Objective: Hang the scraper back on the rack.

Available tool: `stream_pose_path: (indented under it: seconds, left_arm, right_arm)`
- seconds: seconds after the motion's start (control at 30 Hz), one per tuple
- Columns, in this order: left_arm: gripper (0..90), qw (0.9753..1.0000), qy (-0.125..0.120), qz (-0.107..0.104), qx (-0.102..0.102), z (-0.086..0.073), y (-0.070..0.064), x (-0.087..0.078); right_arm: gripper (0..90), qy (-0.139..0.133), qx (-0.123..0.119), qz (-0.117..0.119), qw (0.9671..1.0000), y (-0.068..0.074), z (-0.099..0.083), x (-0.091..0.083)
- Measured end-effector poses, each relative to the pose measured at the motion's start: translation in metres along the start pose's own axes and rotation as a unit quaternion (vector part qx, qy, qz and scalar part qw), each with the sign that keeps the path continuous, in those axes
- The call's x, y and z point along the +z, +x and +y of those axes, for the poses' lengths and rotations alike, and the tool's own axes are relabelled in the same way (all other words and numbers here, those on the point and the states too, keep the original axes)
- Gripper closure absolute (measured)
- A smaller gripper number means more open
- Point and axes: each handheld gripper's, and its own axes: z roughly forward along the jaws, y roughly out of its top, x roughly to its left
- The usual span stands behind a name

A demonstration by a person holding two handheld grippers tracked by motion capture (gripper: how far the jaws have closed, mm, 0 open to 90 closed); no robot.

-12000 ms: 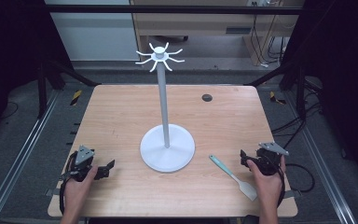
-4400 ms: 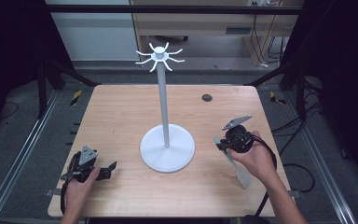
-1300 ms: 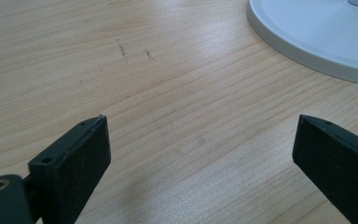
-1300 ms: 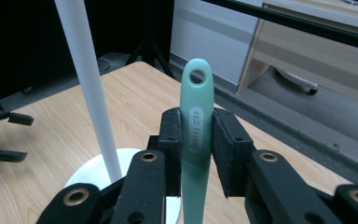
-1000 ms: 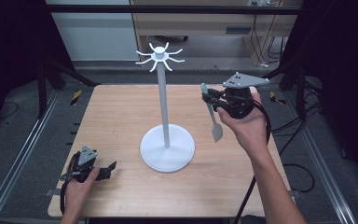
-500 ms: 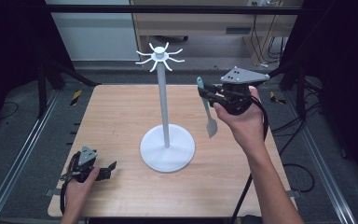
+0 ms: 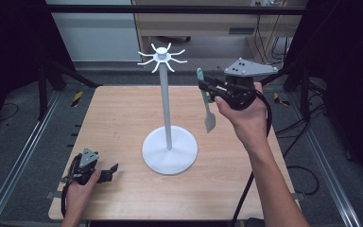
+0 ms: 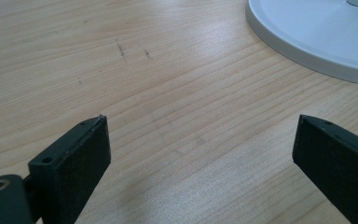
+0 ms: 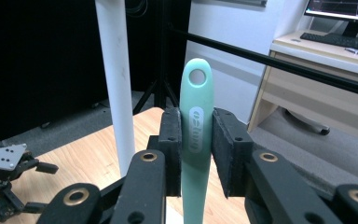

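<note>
Wooden table (image 7: 123,118) carries one white stand (image 7: 168,142) with a ring of hooks at its top, eight as far as the high view lets me count. One right gripper (image 7: 207,88), raised just beside the pole, is clamped on the single mint-green spatula (image 7: 207,101), which hangs near vertical, hole-end up and blade down. One left gripper (image 7: 111,171) rests low near the table's front-left corner, jaws spread wide and holding nothing.

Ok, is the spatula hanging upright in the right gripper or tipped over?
Upright. The spatula hangs blade down, its holed handle end up, clamped between the right gripper jaws beside the stand's pole.
</note>
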Motion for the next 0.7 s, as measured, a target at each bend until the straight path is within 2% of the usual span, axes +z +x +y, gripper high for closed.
stream_pose_path:
  seconds: [0.7]
  left_arm:
    - [3.7, 1.0, -0.001, 0.0, -0.002, 0.0, 0.0, 0.0]
  right_arm:
    - [74.2, -0.028, -0.006, 0.018, 0.9994, 0.01, 0.022, 0.0]
